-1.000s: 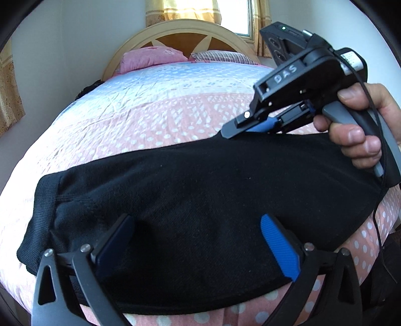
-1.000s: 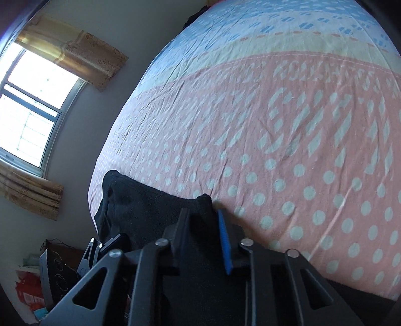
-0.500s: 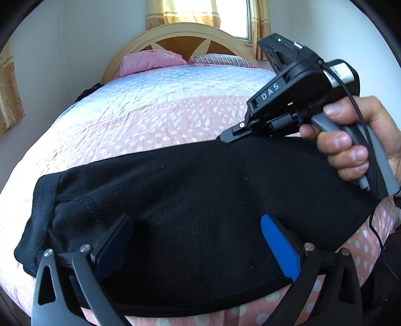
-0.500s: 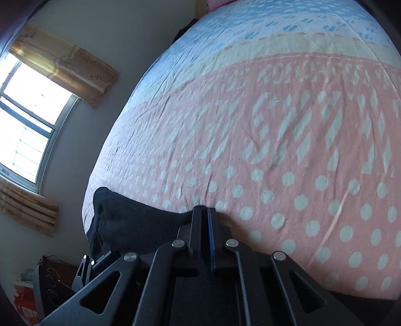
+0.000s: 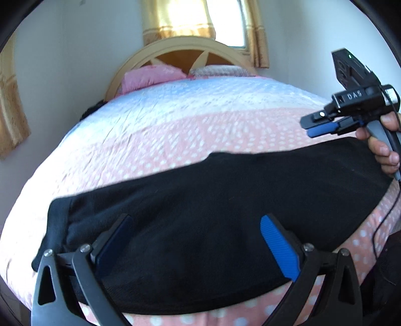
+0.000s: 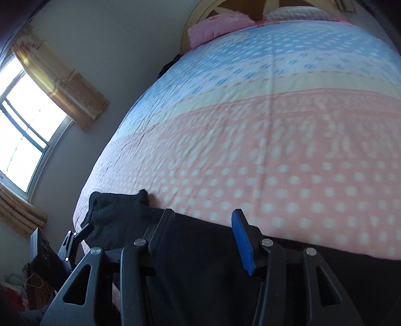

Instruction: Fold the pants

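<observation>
Pink dotted bedspread (image 5: 155, 140) fills both views, black pants (image 5: 213, 213) folded across its lower part. Left gripper (image 5: 195, 240) hangs wide over them, empty. At right edge, right gripper (image 5: 310, 126) is opening above the pants' far edge, holding nothing.

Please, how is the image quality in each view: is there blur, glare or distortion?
Left wrist view: fisheye bulges the bed; the window is blown out; pants edge slightly smeared. Right wrist view: the dots on the bed are motion-blurred; the side window glares white; corners are dark.
</observation>
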The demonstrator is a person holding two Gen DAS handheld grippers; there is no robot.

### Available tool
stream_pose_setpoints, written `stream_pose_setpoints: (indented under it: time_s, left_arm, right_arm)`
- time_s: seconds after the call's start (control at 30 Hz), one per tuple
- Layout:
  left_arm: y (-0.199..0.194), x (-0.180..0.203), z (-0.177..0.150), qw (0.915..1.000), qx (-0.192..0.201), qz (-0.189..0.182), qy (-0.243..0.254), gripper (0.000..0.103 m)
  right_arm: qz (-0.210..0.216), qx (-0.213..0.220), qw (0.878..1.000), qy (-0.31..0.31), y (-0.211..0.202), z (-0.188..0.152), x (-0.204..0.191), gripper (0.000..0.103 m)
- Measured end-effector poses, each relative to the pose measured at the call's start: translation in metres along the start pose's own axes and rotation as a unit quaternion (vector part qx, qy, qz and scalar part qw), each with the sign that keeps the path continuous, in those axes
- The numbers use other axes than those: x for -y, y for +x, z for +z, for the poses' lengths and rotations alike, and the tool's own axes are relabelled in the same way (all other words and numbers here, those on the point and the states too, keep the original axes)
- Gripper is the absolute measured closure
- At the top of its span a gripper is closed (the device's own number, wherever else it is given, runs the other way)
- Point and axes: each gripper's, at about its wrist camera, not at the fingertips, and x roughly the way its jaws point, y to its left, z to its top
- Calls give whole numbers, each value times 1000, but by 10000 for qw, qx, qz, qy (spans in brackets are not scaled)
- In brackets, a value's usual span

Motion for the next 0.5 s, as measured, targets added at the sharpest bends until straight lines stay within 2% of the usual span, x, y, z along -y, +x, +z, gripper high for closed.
stream_pose_setpoints:
  time_s: [0.13, 0.23, 0.37, 0.5]
  left_arm:
    - [-1, 34, 14, 9987, 75, -366, 346, 0]
    - [7, 59, 25, 9973, 38, -569, 463, 0]
    - [13, 92, 43, 9933, 65, -994, 577, 0]
    - [23, 131, 53, 9907, -13, -977, 945, 0]
  right_arm:
    - [-855, 564, 9940, 390, -84, -24, 69, 54]
    - [-1272, 984, 9820, 992, -153, -52, 124, 54]
    - [-2000, 1521, 9552, 1565, -230, -94, 175, 54]
    - [-2379, 1735, 9308, 2166, -273, -132, 217, 54]
